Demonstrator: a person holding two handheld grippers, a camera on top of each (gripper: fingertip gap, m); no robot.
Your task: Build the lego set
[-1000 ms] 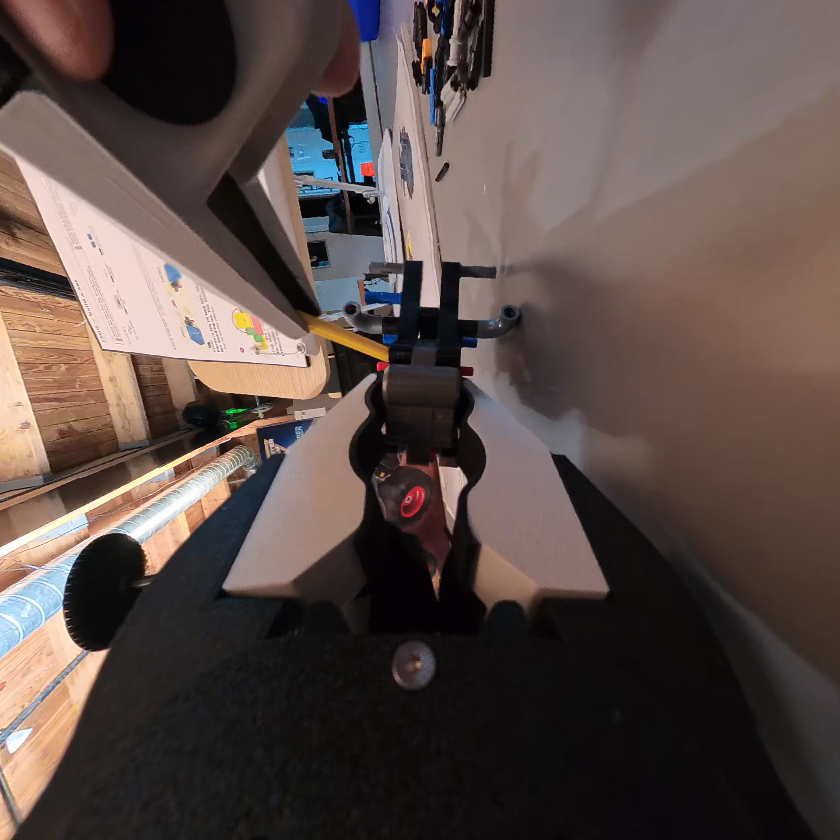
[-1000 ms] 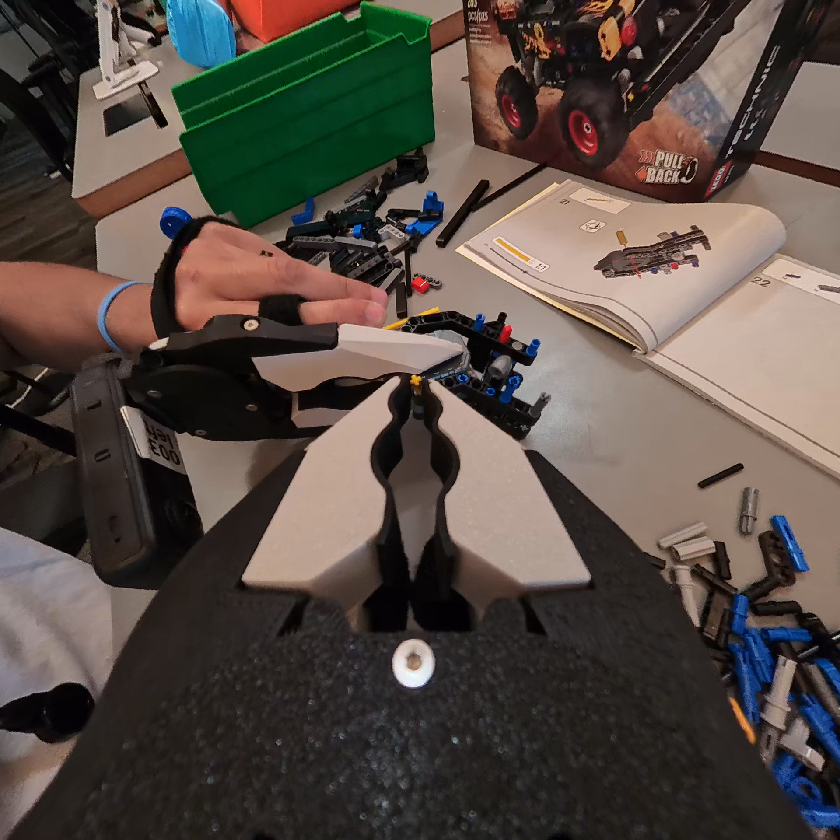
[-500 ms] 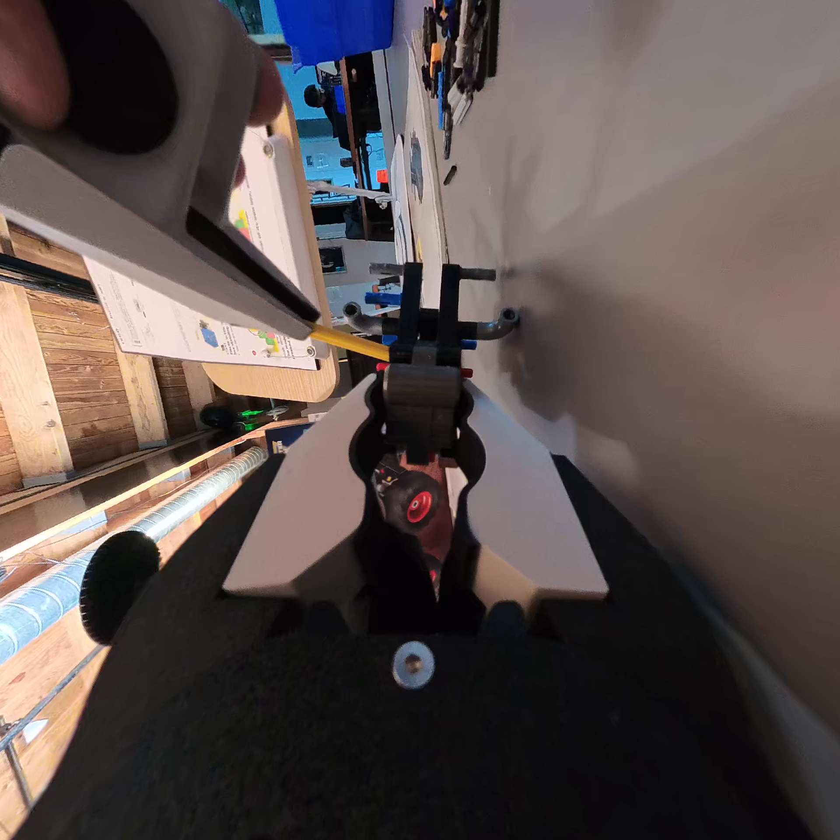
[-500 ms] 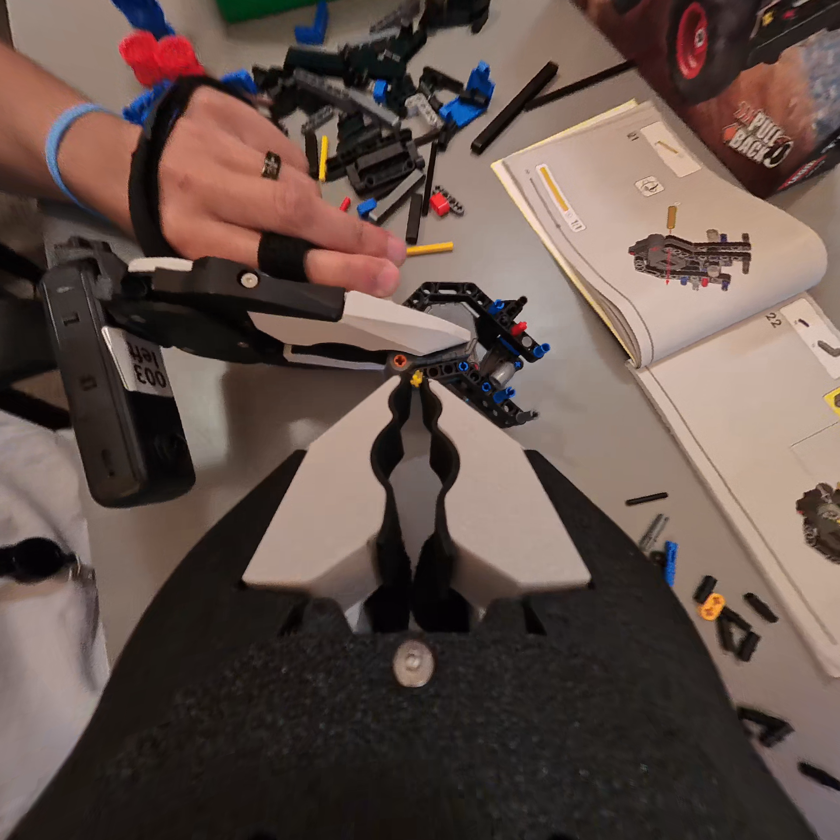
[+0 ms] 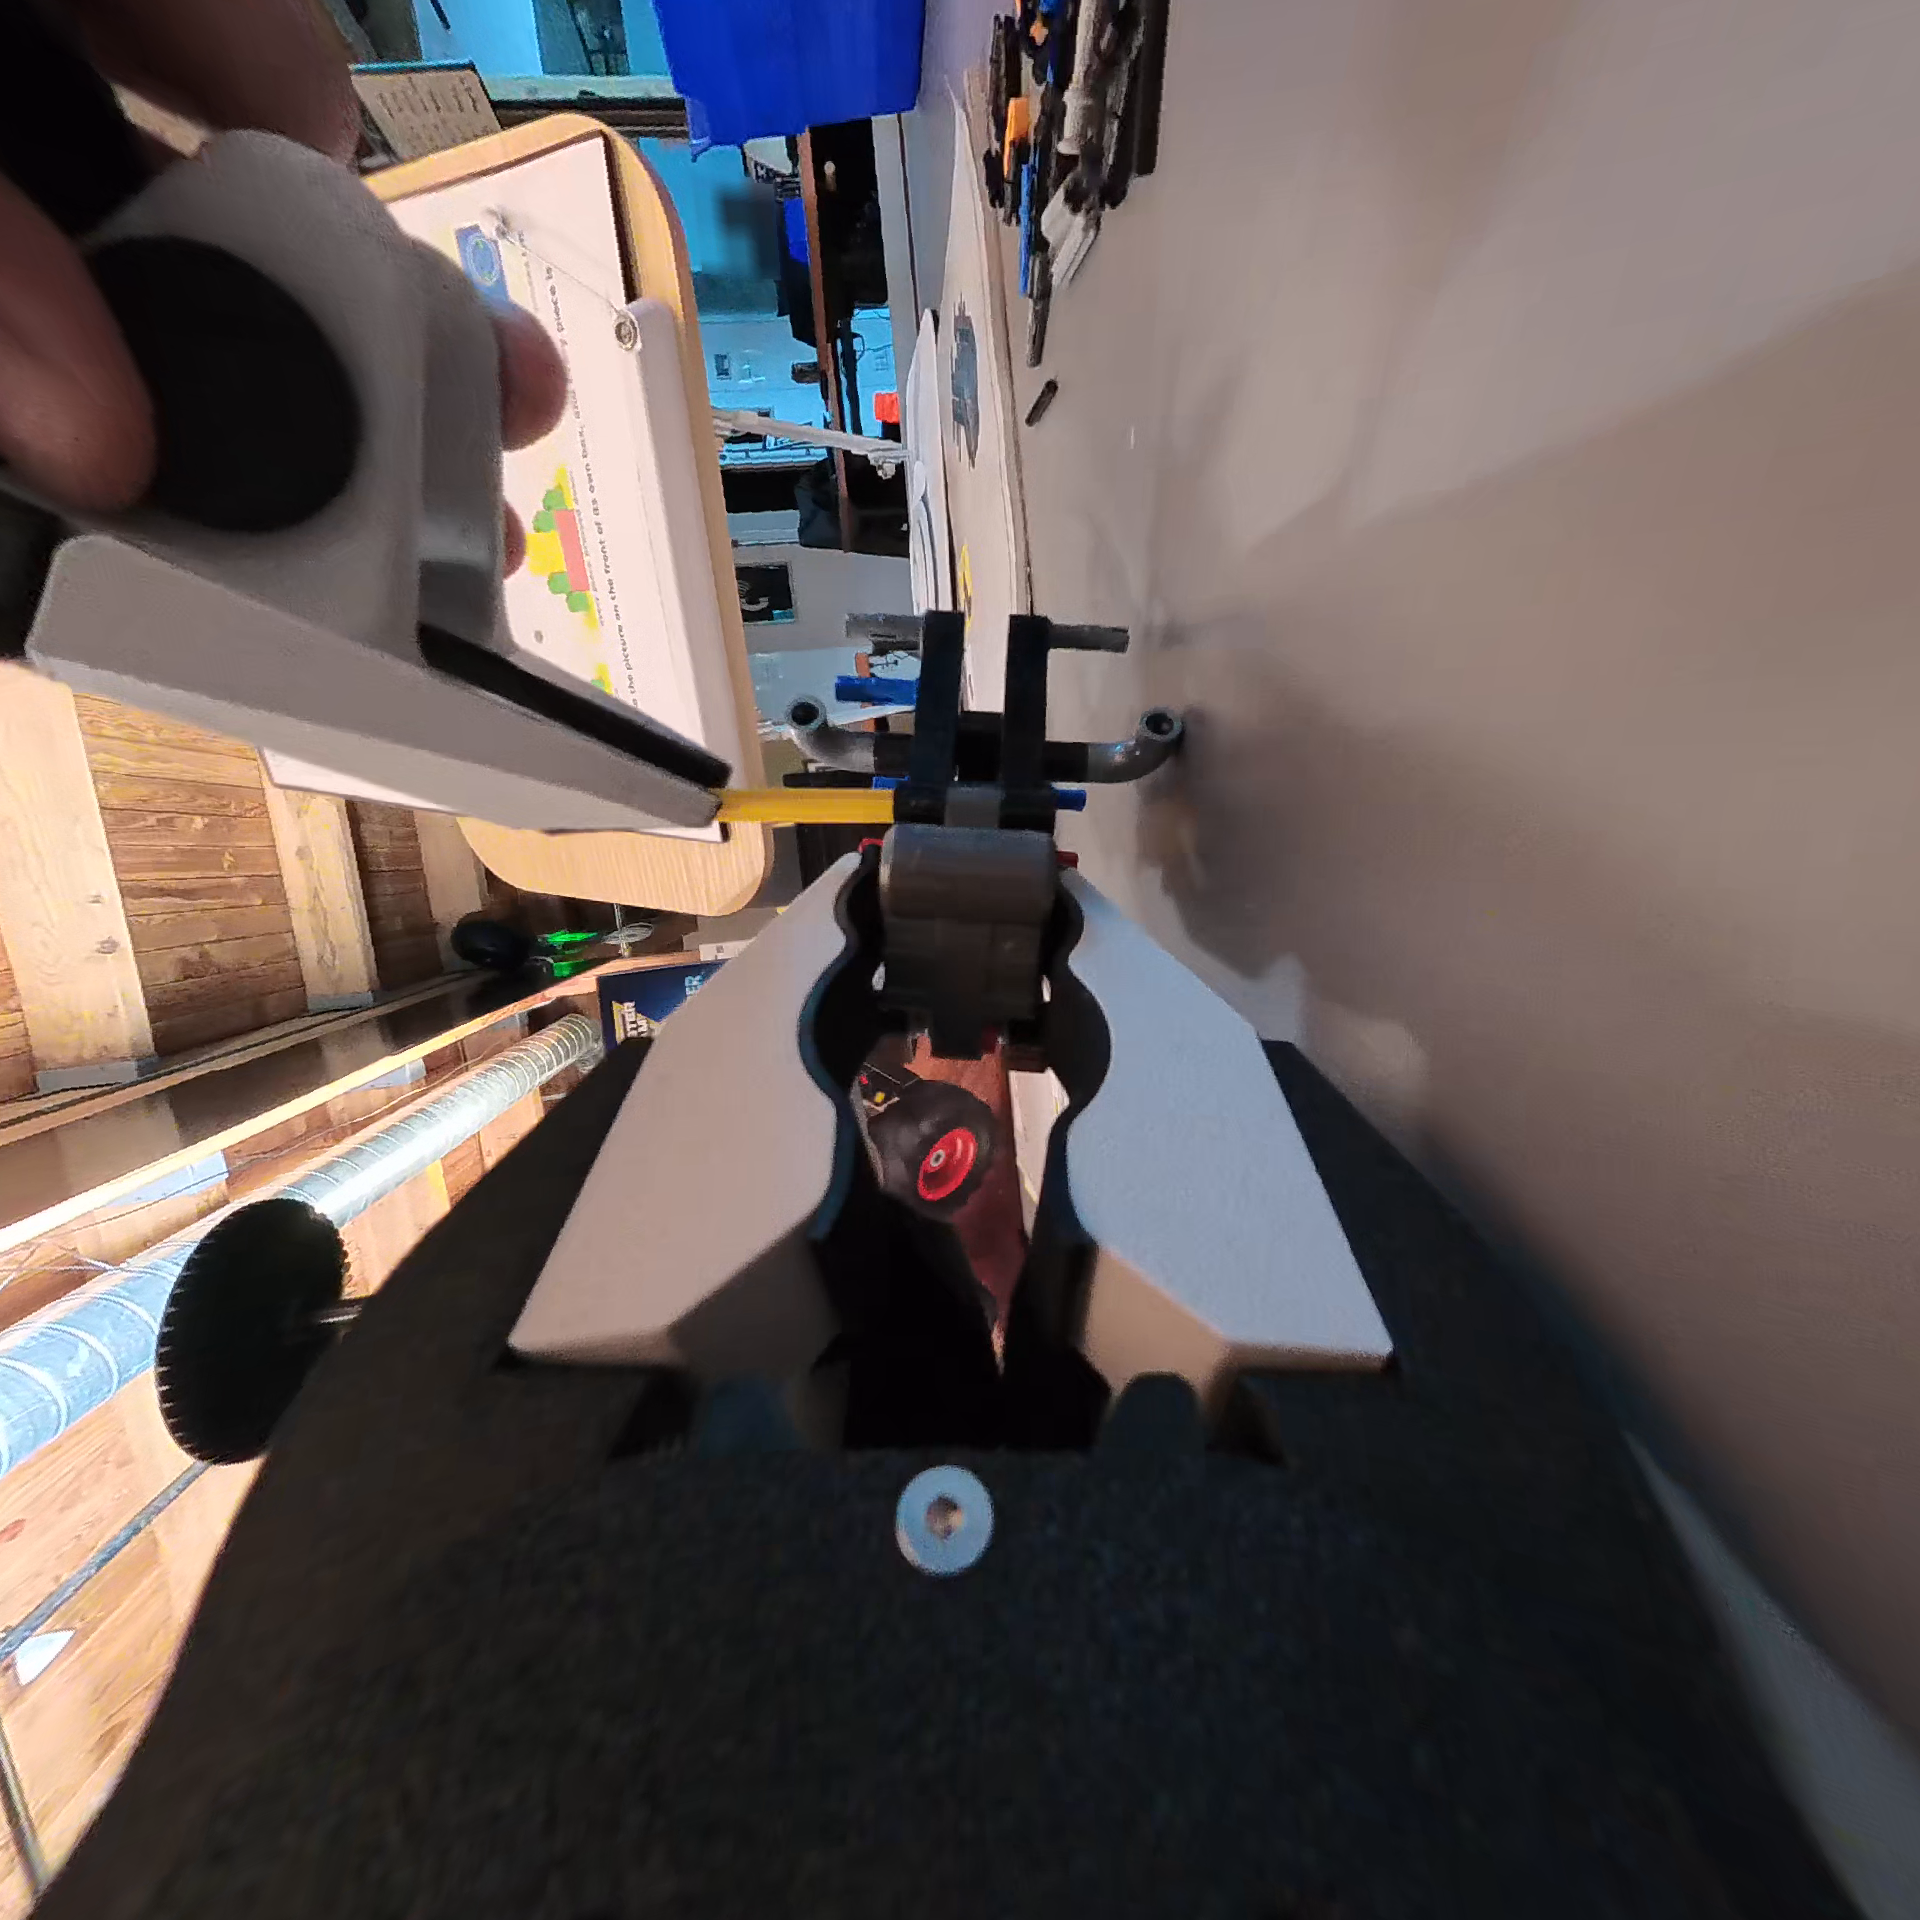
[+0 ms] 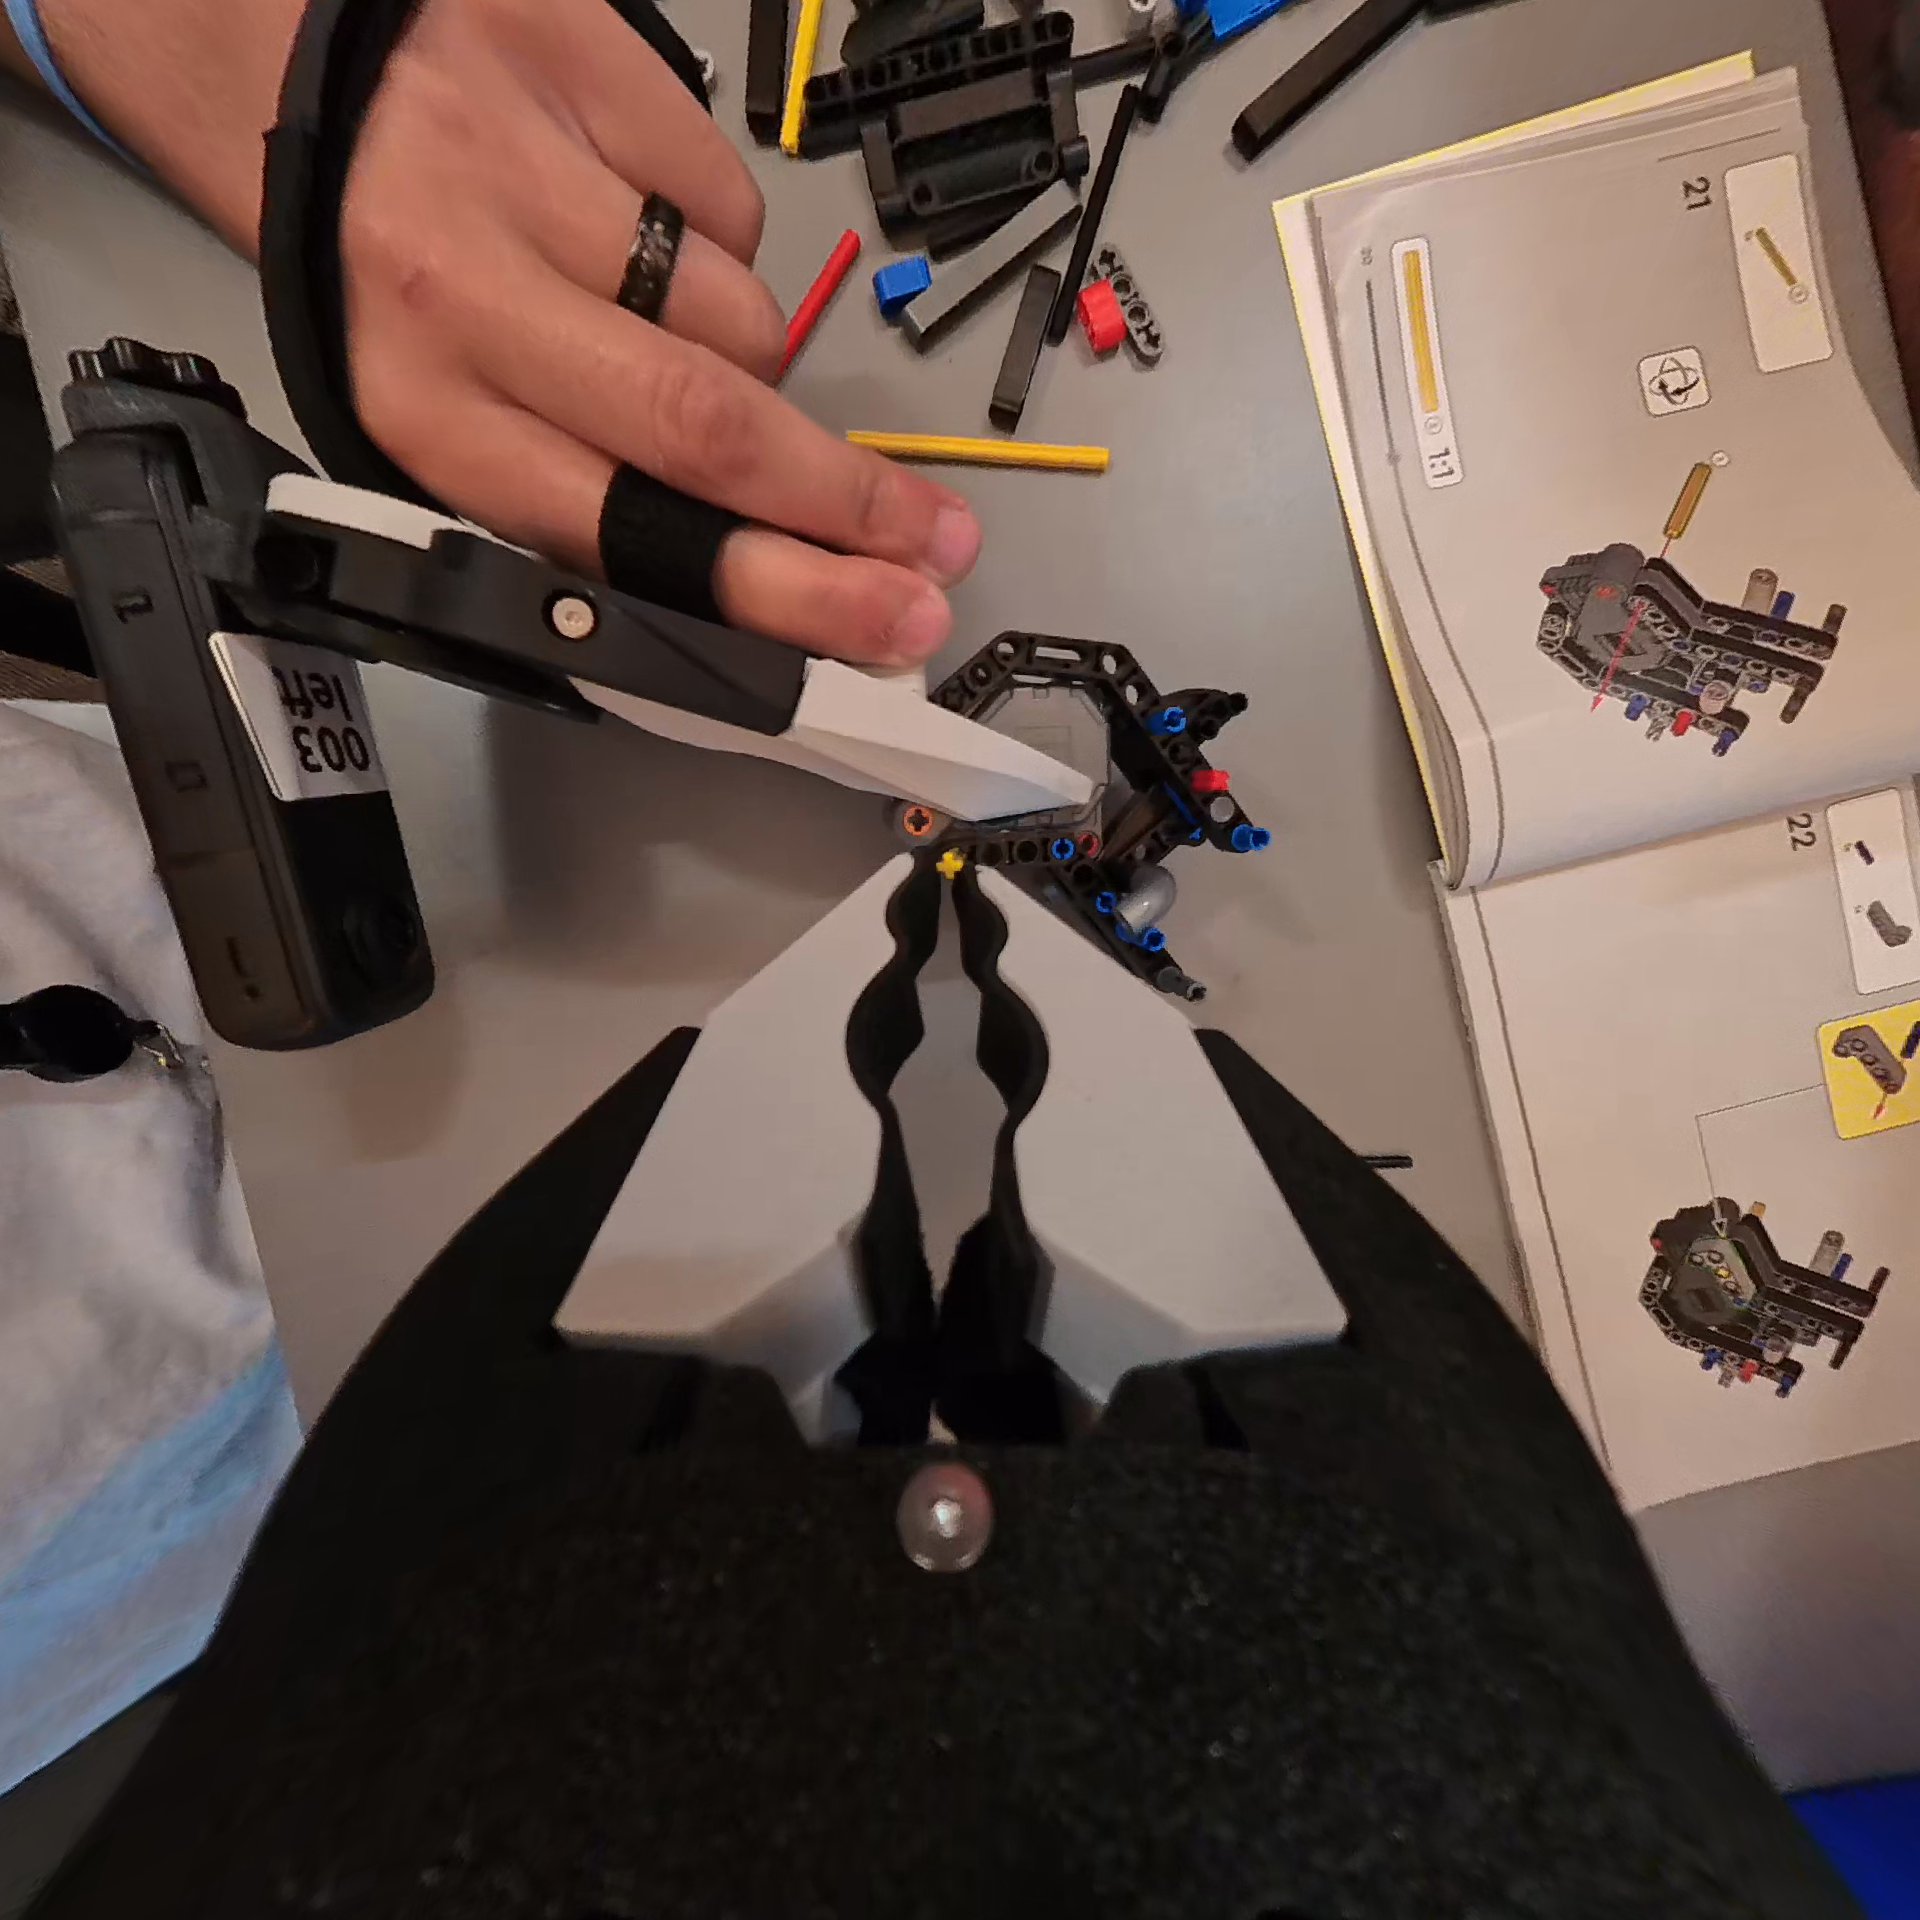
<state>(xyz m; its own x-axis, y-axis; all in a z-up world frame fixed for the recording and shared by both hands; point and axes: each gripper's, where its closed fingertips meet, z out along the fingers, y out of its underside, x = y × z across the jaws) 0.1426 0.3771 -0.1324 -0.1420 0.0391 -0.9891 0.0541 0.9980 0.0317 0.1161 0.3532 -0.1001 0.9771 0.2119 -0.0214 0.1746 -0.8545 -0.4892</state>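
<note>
Two views apply. Left wrist view: the left gripper [image 5: 961,883] is clenched on the grey block of the lego assembly [image 5: 966,727], held beside the grey table [image 5: 1507,520]. The right gripper [image 5: 707,795] pinches a yellow axle [image 5: 805,805] whose far end meets the assembly; against the earlier frame, the axle now lies level rather than slanted. Right wrist view: the right gripper [image 6: 948,868] is closed on the yellow axle [image 6: 948,862], seen end-on. The left gripper [image 6: 1049,779] clamps the lego assembly [image 6: 1122,790] just above the table [image 6: 623,883]. The camera has risen since earlier; the instruction booklet [image 6: 1610,520] sits right, with a spare yellow axle [image 6: 977,450] beyond.
</note>
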